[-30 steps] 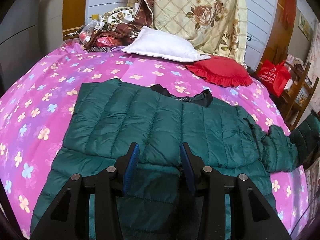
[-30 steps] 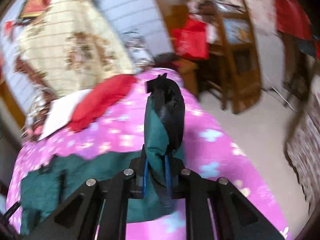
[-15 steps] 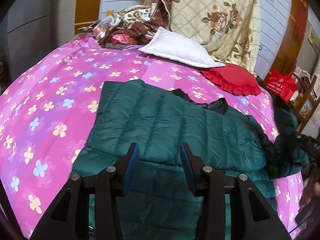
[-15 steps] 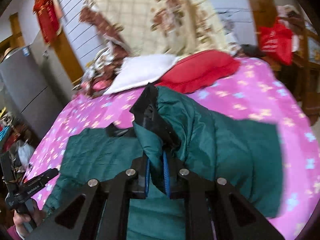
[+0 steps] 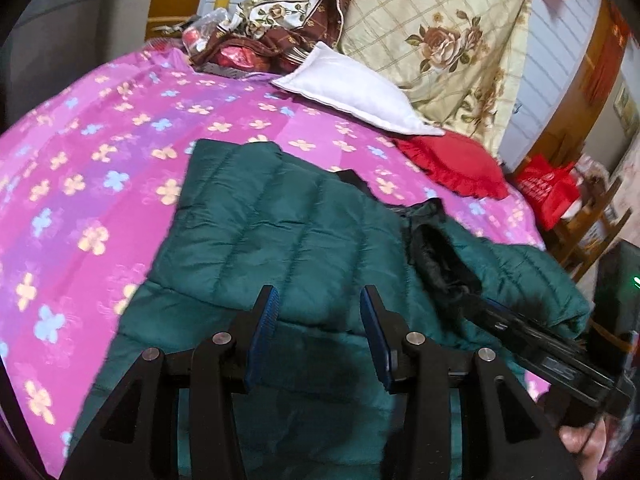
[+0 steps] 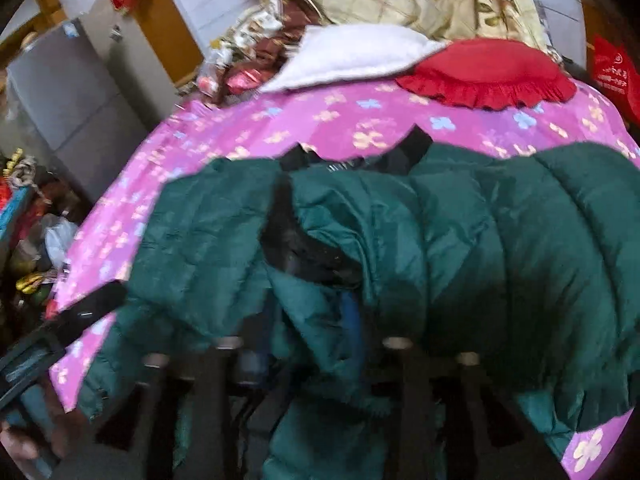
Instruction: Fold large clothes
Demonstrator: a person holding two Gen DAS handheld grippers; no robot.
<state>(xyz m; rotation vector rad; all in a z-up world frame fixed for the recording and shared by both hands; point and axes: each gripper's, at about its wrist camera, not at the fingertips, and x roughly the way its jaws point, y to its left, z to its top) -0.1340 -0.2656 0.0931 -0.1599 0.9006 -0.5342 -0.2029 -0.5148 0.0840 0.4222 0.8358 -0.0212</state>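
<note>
A dark green quilted jacket (image 5: 280,232) lies spread on the pink flowered bed (image 5: 120,128), its left sleeve folded over the body. My left gripper (image 5: 320,304) is open and empty, hovering just above the jacket's lower middle. My right gripper (image 5: 476,300) is shut on the jacket's right sleeve cuff (image 5: 440,252), which has a black lining, and holds it over the jacket's body. In the right wrist view the jacket (image 6: 460,240) fills the frame and the sleeve cuff (image 6: 316,264) covers my right gripper (image 6: 312,320), which is blurred.
A white pillow (image 5: 352,88), a red frilled cushion (image 5: 452,164) and a floral quilt (image 5: 440,32) lie at the bed's far end. A clutter pile (image 5: 248,48) sits far left. A red bag (image 5: 548,188) and wooden chair (image 5: 592,224) stand right of the bed.
My right gripper has swung the right sleeve from off the bed's right side inward over the jacket's body. My left gripper stayed open above the jacket, its view shifting slightly left.
</note>
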